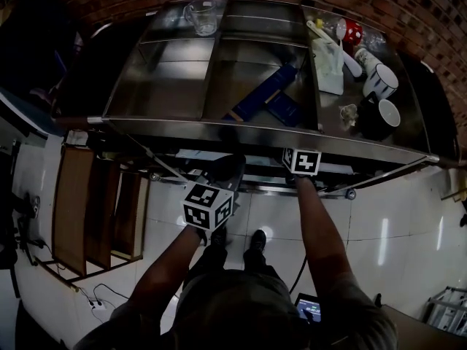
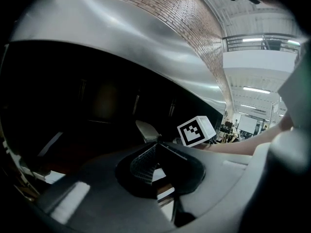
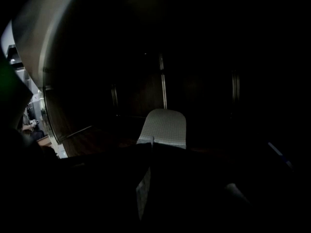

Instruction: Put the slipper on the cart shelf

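Under the steel top of the cart (image 1: pixel 255 128), both grippers reach into the dark space where the lower shelf must be. The person stands close against the cart's front with arms stretched low, I'd guess so the load can slide in flat beneath that top. The right gripper (image 3: pixel 152 142) is the deeper of the two inside the cart. Its jaws are pinched together on the near edge of a pale, fine-gridded sole, which I take for the slipper (image 3: pixel 163 126); the rounded end sticks out past the tips toward the cart's back uprights. The left gripper (image 2: pixel 156 148) hangs nearer the cart's front edge, its tips likewise closed on a thin pale edge of the same look. Whether that is the same slipper or a second one I cannot tell. Nothing shows the sole resting on the shelf yet, so a firm pinch makes sense.
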`<state>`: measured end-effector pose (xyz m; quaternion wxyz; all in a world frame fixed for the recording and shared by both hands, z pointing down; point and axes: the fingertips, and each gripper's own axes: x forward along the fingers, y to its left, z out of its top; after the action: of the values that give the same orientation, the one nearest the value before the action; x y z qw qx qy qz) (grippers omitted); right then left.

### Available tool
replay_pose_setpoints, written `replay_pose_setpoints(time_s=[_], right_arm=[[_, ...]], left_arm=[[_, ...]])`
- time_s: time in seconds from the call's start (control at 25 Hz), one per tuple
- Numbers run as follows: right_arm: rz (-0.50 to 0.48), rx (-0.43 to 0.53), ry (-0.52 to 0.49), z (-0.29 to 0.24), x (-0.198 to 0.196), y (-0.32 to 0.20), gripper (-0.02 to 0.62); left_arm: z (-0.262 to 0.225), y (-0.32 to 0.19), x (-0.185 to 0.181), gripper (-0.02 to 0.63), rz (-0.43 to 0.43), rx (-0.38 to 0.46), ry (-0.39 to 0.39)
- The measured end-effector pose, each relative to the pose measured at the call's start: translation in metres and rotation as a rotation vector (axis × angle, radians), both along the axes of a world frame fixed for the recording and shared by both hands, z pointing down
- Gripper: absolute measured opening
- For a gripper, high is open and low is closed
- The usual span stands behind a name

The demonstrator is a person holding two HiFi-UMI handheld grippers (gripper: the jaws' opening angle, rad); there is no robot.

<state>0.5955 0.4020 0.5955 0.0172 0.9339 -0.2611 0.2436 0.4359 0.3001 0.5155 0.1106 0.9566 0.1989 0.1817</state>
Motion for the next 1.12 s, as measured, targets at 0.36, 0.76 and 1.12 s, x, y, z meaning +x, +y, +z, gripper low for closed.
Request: replay_pose_setpoints(time_s=[0.36, 0.76, 1.12], right_arm=[[0.019, -0.019, 0.0, 0.006, 0.002, -0.004, 0.021], [-0.032, 0.039, 0.079, -0.02, -0.043, 0.005, 0.126], [-0.09, 0.167, 0.069, -0.069, -0.112, 0.012, 0.066]], left_arm=[[0.002, -0.012, -0.006, 0.006, -0.015, -0.008, -0.003], [-0.004, -0.011, -0.005, 0.006, 0.007, -0.01, 0.016], [-0.024, -0.003, -0.013, 0.006, 0.05, -0.032, 0.053]])
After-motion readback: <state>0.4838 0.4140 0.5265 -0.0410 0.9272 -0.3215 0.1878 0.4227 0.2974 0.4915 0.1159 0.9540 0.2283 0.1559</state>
